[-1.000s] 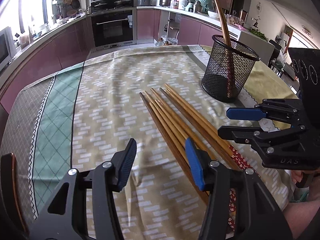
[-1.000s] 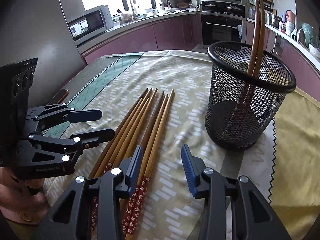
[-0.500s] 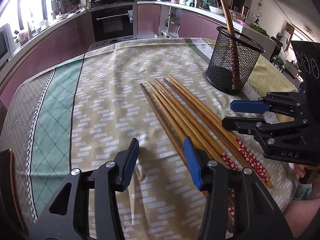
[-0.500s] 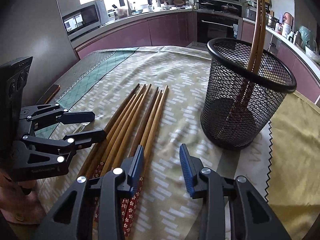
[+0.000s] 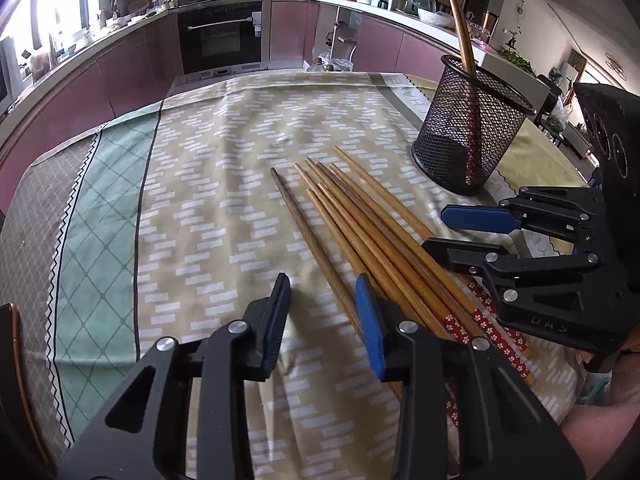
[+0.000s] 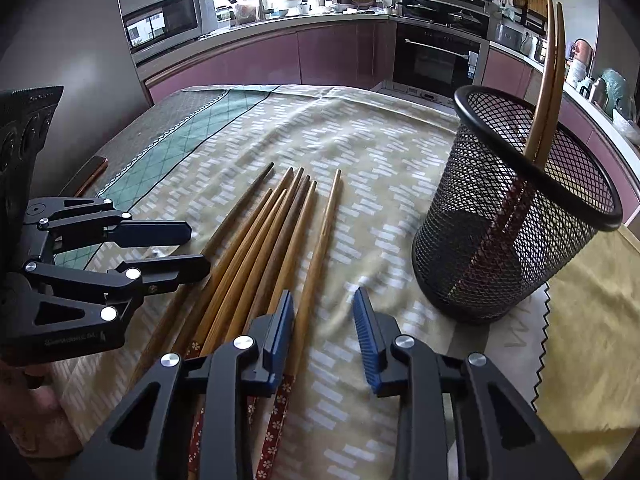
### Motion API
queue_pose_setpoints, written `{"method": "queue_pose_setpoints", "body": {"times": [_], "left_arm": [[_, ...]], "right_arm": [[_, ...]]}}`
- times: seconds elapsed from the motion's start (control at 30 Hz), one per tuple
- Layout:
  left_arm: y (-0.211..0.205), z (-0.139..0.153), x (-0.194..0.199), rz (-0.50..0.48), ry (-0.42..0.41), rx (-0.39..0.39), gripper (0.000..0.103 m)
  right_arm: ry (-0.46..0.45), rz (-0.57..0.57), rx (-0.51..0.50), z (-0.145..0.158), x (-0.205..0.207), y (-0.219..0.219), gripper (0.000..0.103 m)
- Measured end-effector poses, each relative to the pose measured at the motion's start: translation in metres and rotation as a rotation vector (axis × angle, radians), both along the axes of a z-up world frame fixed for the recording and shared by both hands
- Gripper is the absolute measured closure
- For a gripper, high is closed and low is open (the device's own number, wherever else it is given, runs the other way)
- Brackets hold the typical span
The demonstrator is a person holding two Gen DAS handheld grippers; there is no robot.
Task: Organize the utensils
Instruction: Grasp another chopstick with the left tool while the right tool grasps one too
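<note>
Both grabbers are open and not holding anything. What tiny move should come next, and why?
Probably the right gripper should ease down and close on the nearest loose chopstick. Both grippers are open and empty; that stick lies slightly apart from the bundle, just inside the right gripper's left finger. The mesh holder on its right already holds two chopsticks. The left gripper hovers over the cloth.

A patterned tablecloth (image 5: 224, 208) covers the table, a green diamond band (image 5: 96, 216) running down one side. Behind it, a built-in oven (image 5: 222, 36) sits among purple cabinets (image 6: 256, 64), a microwave (image 6: 164, 20) on the counter by the window.
</note>
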State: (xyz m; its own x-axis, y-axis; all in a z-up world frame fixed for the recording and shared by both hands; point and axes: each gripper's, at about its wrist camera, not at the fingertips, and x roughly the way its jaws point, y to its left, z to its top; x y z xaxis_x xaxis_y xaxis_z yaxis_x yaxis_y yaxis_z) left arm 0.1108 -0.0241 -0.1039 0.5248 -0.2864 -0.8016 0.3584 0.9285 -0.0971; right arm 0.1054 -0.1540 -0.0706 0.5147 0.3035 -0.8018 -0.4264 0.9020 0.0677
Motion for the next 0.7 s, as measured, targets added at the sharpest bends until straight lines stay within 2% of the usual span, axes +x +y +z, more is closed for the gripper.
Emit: {"method": "queue_pose_setpoints", "body": {"times": [0.3,0.5,0.7], "left_arm": [[0.000,-0.001,0.015,0.021,0.009,-0.002,0.074],[-0.002,-0.002,0.018,0.035,0.018,-0.026,0.090],[-0.001,-0.002,0.015,0.060,0.014,-0.036,0.092]], "right_arm": [[0.003,-0.008,0.027,0.000,0.009,0.005,0.087],[0.012,-0.019,0.060,0.000,0.009,0.000,0.095],[0.014,-0.037,0.094,0.001,0.007,-0.008,0.097]]}}
